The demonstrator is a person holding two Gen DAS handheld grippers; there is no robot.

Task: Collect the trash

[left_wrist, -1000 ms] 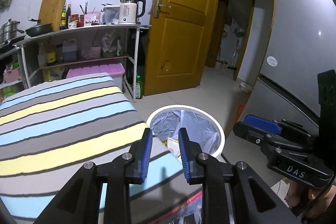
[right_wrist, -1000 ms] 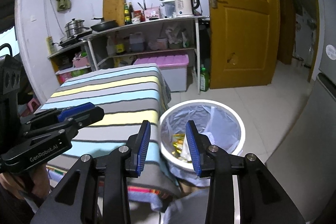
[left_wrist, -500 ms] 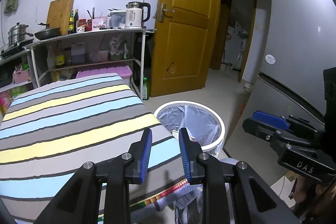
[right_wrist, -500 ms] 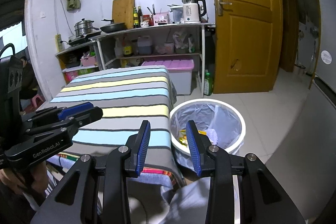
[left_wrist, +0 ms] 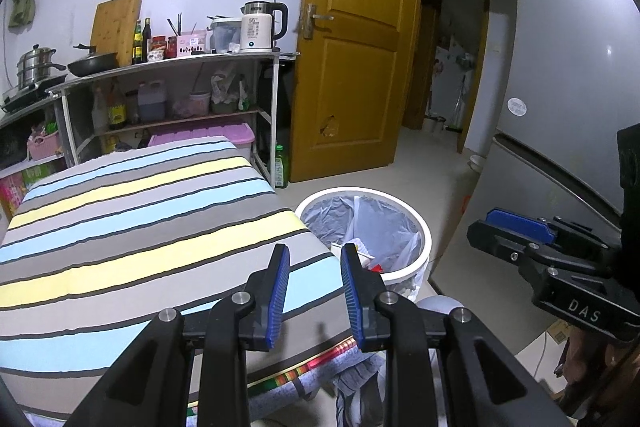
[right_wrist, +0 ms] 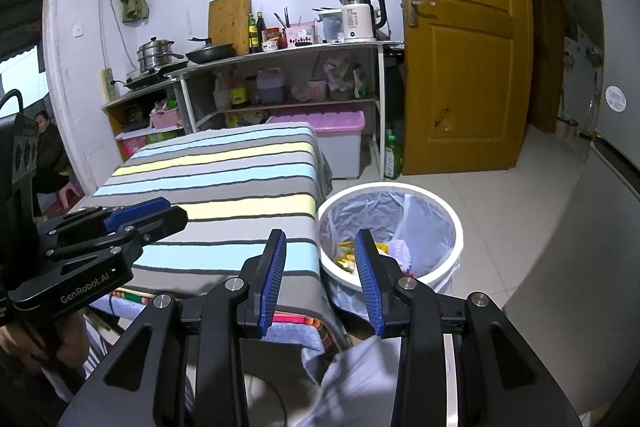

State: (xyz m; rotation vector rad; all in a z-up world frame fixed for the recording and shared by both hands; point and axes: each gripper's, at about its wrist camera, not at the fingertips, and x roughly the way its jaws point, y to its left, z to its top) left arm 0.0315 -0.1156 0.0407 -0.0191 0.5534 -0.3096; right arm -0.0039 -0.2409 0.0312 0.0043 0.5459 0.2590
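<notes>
Pulling back from the bin, both grippers now sit farther from it than a second ago: the white trash can [left_wrist: 420, 239] that filled the space just past the fingertips has shrunk toward the floor beside the table, and far more of the striped tablecloth [left_wrist: 132, 227] shows. The left gripper [left_wrist: 314, 291] hangs over the table's near corner, its blue pads apart with nothing between them; the right gripper [right_wrist: 322, 281] is spread a little wider, also empty, its gap lying across the cloth edge and the can's rim.

Down in the can, lined with a translucent bag, the trash [right_wrist: 348, 259] is half hidden by the right gripper's finger: yellow wrappers and something white and ribbed, but I cannot count the pieces. Pale fabric at the bottom of the right view is cut off.

One can, one table, two grippers, one kettle [right_wrist: 360, 17] on the shelf, one wooden door [left_wrist: 356, 67].
</notes>
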